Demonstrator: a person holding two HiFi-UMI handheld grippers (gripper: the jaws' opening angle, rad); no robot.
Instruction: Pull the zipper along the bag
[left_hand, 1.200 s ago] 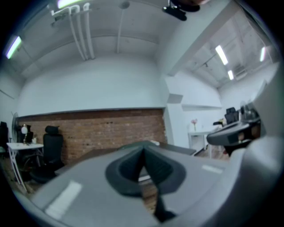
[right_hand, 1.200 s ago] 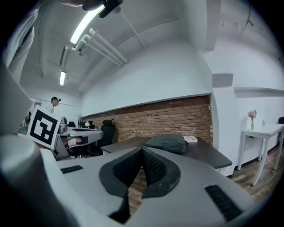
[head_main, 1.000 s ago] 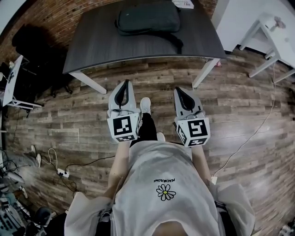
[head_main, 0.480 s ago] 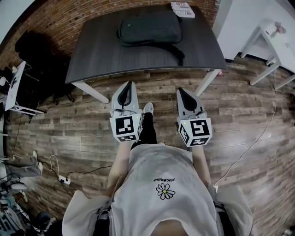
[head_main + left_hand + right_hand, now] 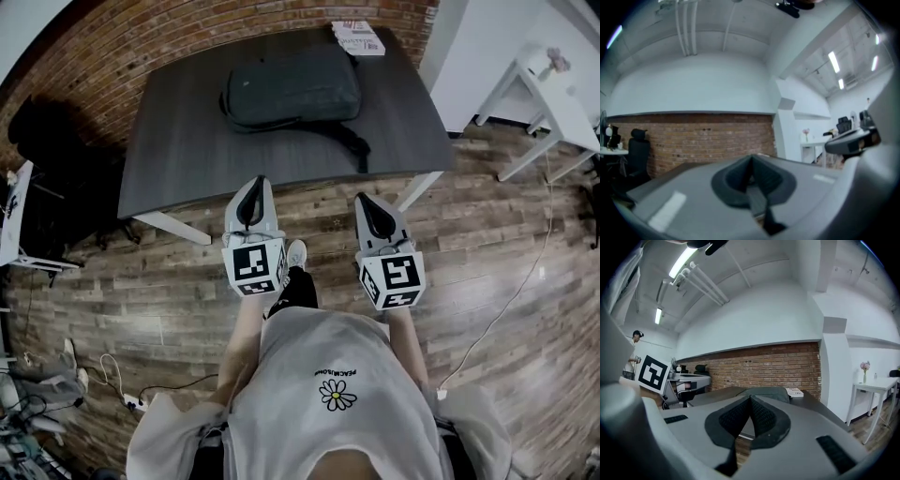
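Observation:
A dark grey-green bag (image 5: 292, 87) lies flat on the dark table (image 5: 187, 141), its strap (image 5: 345, 141) trailing toward the table's near right corner. The bag (image 5: 776, 393) shows just past the jaws in the right gripper view. My left gripper (image 5: 254, 185) and right gripper (image 5: 364, 202) are held side by side over the wooden floor, just short of the table's near edge and apart from the bag. Both are shut with nothing between the jaws. No zipper pull can be made out.
A white packet (image 5: 358, 36) lies at the table's far right corner. A small white table (image 5: 553, 89) stands to the right, an office chair and desk (image 5: 14, 202) to the left. Cables (image 5: 141, 403) lie on the floor. A brick wall (image 5: 778, 366) backs the table.
Both grippers and the person have moved forward toward the table; the table and bag now sit lower and nearer in the head view. Jaws stay shut.

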